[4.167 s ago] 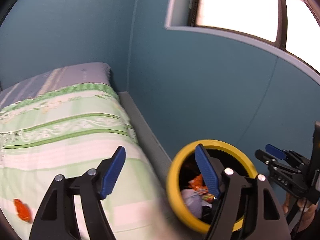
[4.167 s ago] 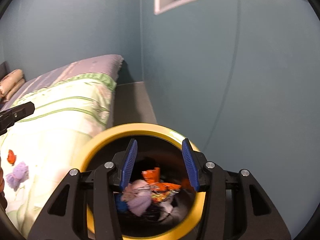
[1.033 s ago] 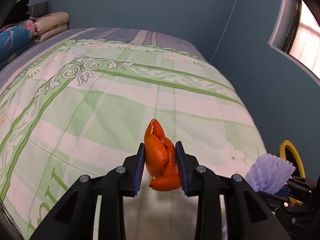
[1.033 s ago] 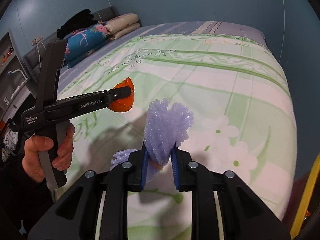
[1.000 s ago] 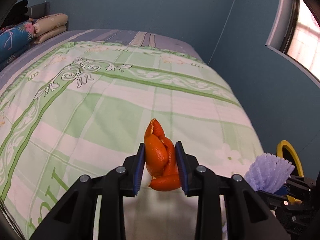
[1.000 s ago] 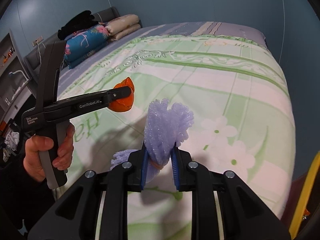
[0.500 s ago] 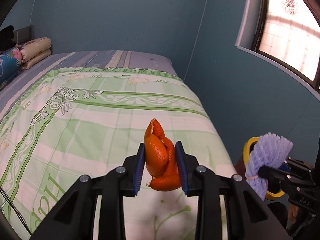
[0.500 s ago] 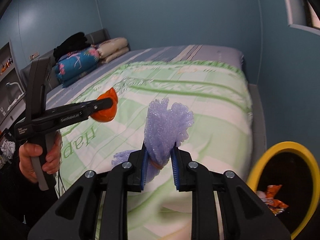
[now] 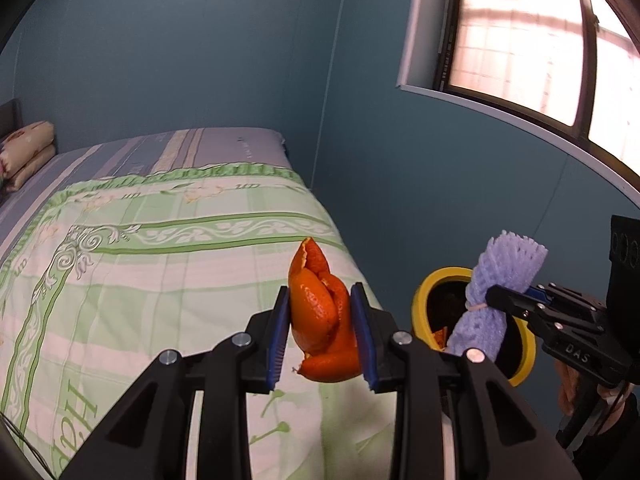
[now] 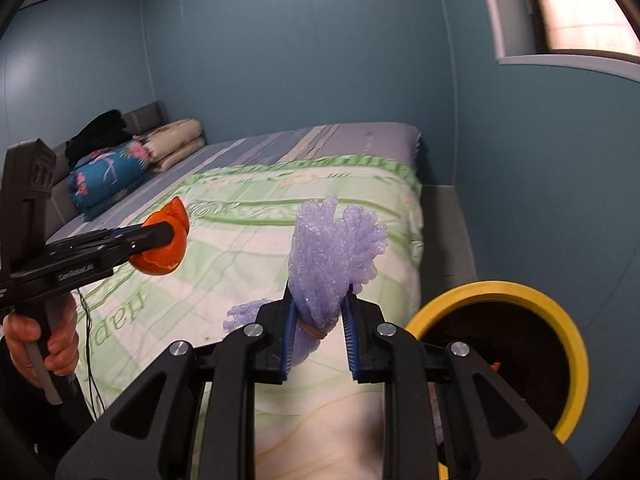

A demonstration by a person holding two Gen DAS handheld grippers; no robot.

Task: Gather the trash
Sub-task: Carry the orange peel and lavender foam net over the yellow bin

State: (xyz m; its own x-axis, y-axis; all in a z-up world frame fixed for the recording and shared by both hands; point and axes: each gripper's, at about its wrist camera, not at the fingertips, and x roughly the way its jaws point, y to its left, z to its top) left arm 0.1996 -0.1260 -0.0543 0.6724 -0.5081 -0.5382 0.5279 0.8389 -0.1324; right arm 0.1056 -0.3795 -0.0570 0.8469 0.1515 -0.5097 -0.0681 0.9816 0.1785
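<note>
Left wrist view: you look along the left gripper (image 9: 322, 334) over the bed (image 9: 140, 248), toward the corner wall.
Right wrist view: your right gripper (image 10: 318, 332) faces the same bed.
Shared: bed, yellow-rimmed bin (image 9: 420, 304), each other's gripper.

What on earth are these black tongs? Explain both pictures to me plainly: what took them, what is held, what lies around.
No robot: a person holds two hand tongs, each with a camera looking along its fingers. In the left camera's picture, the left gripper clamps an orange peel. In the right camera's picture, the right gripper clamps a purple foam net. Below lies a bed with a green quilt; beside it stands a yellow-rimmed bin holding other scraps.
</note>
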